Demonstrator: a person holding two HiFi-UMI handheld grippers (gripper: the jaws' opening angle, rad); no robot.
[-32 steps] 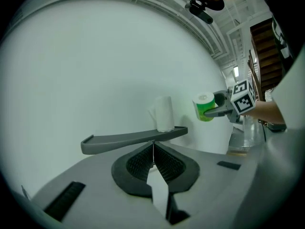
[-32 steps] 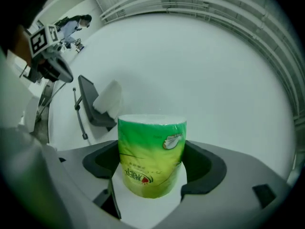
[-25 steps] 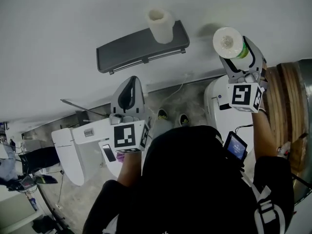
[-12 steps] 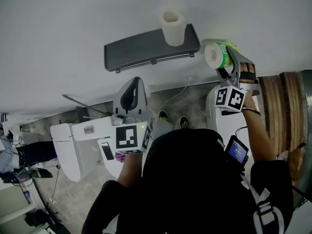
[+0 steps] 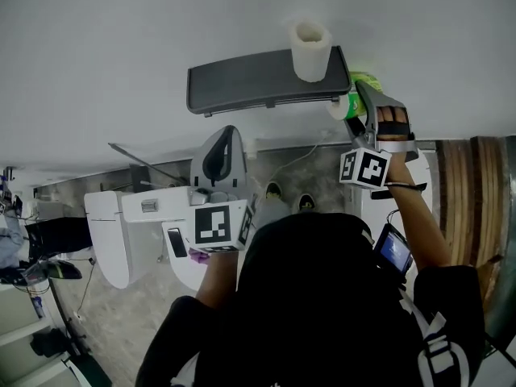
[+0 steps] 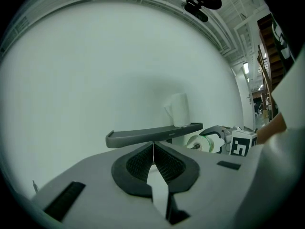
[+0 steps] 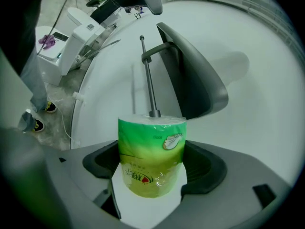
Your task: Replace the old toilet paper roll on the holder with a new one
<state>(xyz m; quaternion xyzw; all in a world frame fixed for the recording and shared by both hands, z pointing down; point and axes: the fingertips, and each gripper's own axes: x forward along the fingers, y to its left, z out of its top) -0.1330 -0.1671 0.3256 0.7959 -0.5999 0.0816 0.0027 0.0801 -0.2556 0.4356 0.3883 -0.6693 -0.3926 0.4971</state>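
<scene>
A dark grey holder shelf (image 5: pixel 258 81) is fixed to the white wall, with a thin bar (image 7: pixel 148 82) under it. A white paper roll (image 5: pixel 310 48) stands upright on the shelf's right end. My right gripper (image 5: pixel 356 97) is shut on a new roll in green wrapping (image 5: pixel 345 105), just off the shelf's right end. In the right gripper view the green roll (image 7: pixel 151 154) sits between the jaws, its far end at the bar's tip. My left gripper (image 5: pixel 219 147) hangs lower, below the shelf, shut and holding nothing (image 6: pixel 153 149).
A white toilet (image 5: pixel 121 232) stands at lower left on the grey floor, and another white fixture (image 5: pixel 423 196) is under the right arm. A round wooden object (image 5: pixel 472 192) fills the right edge. A cable (image 5: pixel 298 153) runs along the wall base.
My right gripper has carried the green roll left and toward the wall, from open air to the shelf's right end. The left gripper has barely moved.
</scene>
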